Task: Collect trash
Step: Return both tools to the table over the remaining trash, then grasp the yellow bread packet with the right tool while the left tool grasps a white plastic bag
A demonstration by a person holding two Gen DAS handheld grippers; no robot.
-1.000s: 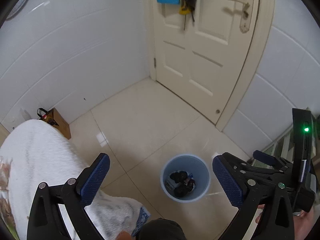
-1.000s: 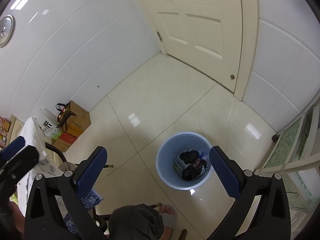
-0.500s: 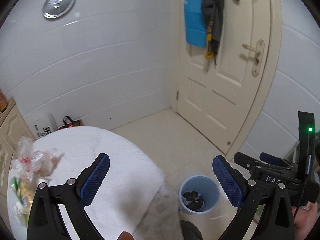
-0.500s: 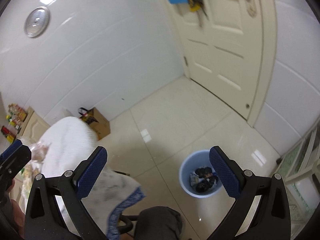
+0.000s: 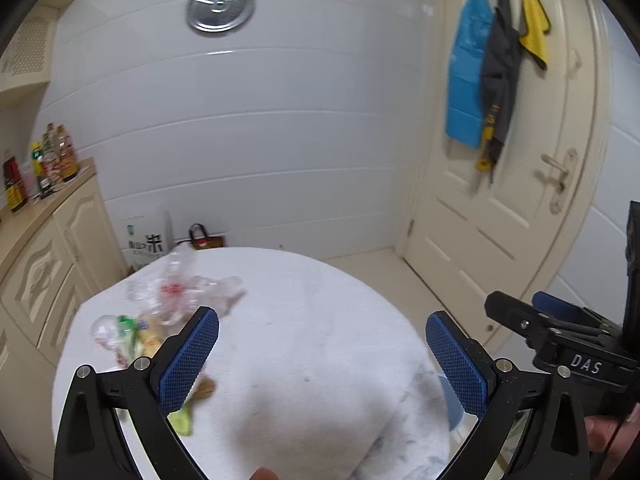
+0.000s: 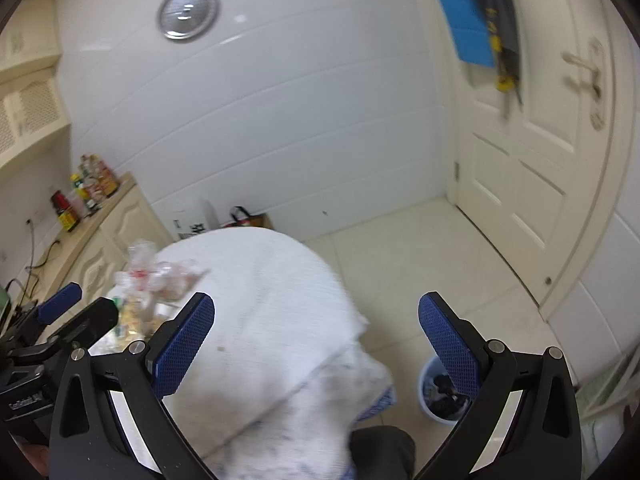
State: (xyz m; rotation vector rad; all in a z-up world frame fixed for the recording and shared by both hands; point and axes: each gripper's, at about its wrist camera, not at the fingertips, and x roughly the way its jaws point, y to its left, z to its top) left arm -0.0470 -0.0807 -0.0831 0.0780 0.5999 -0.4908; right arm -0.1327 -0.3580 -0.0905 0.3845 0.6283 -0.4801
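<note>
Both hand-held grippers, left (image 5: 322, 354) and right (image 6: 316, 344), gape wide and empty above one table (image 5: 320, 340) bearing several wrappers (image 5: 176, 300).

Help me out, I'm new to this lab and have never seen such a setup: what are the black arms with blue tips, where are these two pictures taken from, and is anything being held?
They are hand-held grippers, one in each of a person's hands, not robot arms. Each carries a wide-angle camera looking along its two fingers.

One picture looks out from the left gripper, the other from the right gripper. Both are open and hold nothing.

Ahead is a round table under a white cloth. On its left side lies the trash: crumpled clear plastic wrappers and small scraps, blurred. On the floor to the right stands a blue bin with dark items inside.
</note>
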